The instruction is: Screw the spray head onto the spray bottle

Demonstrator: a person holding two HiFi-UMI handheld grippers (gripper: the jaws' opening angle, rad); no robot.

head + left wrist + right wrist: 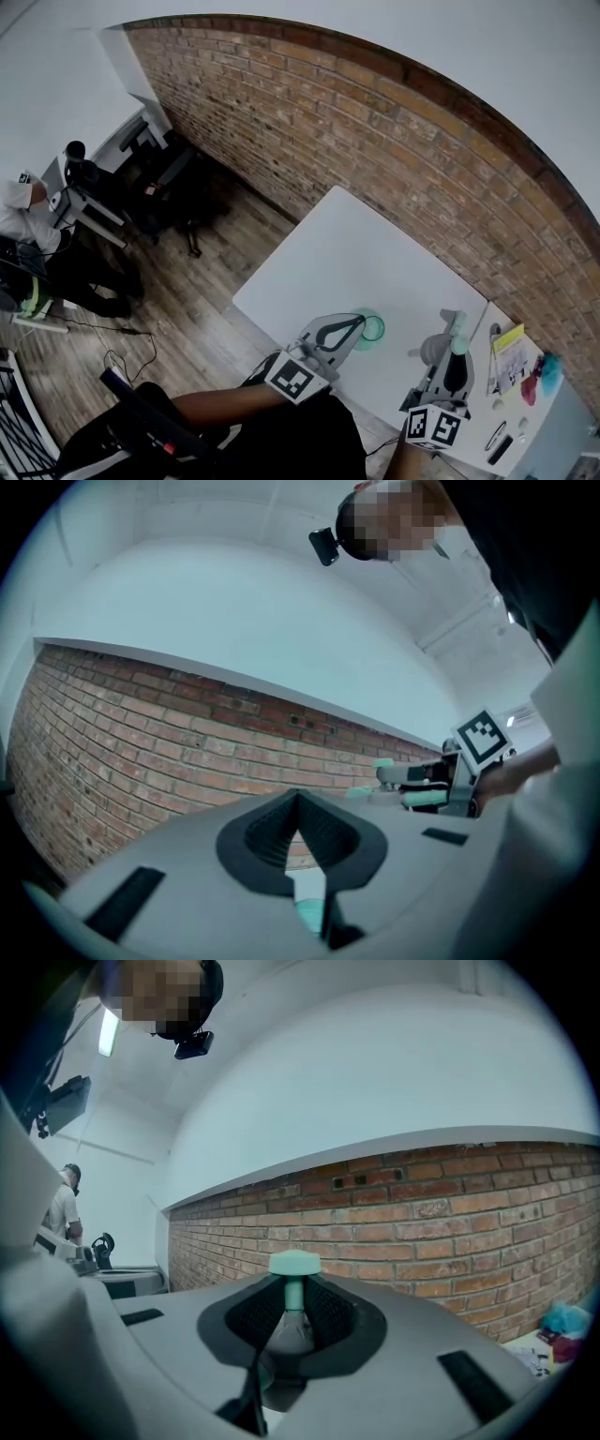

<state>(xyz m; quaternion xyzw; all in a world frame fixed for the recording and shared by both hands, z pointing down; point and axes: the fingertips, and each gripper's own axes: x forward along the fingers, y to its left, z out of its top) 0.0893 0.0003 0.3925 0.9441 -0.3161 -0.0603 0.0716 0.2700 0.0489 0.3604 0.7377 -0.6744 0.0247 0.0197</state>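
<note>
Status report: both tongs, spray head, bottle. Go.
Left tongs shut on spray bottle. Right tongs shut on spray head, mint top showing. Parts apart, not yet mated. Nothing between them.

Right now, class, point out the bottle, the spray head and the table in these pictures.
bottle (372,330): head view, on its green body seen from above.
spray head (294,1263): right gripper view, on its teal top.
table (366,253): head view, on the bare white top.
</note>
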